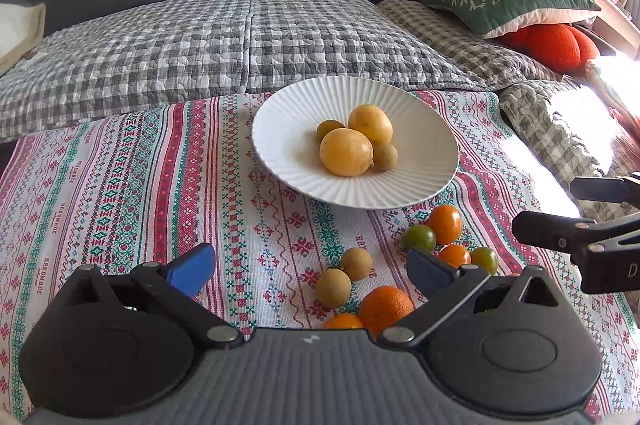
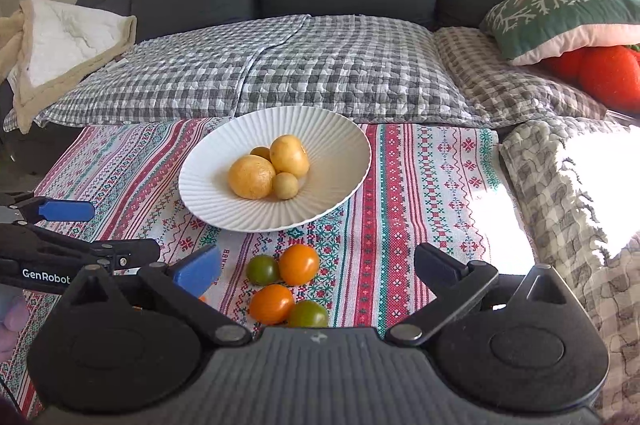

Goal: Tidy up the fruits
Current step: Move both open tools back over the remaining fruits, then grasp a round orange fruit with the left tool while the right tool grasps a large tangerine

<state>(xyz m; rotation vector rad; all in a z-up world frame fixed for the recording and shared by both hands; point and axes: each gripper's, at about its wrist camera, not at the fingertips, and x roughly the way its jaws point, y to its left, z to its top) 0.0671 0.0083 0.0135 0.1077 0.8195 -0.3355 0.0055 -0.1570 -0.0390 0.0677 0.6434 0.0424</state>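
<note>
Both tools, left tool (image 1: 308, 269) and right tool (image 2: 316, 267), gape wide and empty over loose tomatoes (image 2: 298, 265), longans (image 1: 333, 287) and an orange (image 1: 385, 307) near the white plate (image 1: 432, 141); a careless squeeze could send round fruit rolling off the bench (image 1: 120, 185)

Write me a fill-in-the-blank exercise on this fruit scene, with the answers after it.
1. The white plate holds ____ pieces of fruit.
2. Both the left gripper and the right gripper are ____.
3. The two green tomatoes lie on the ____, not on the plate.

Answers: four; open; tablecloth
</note>
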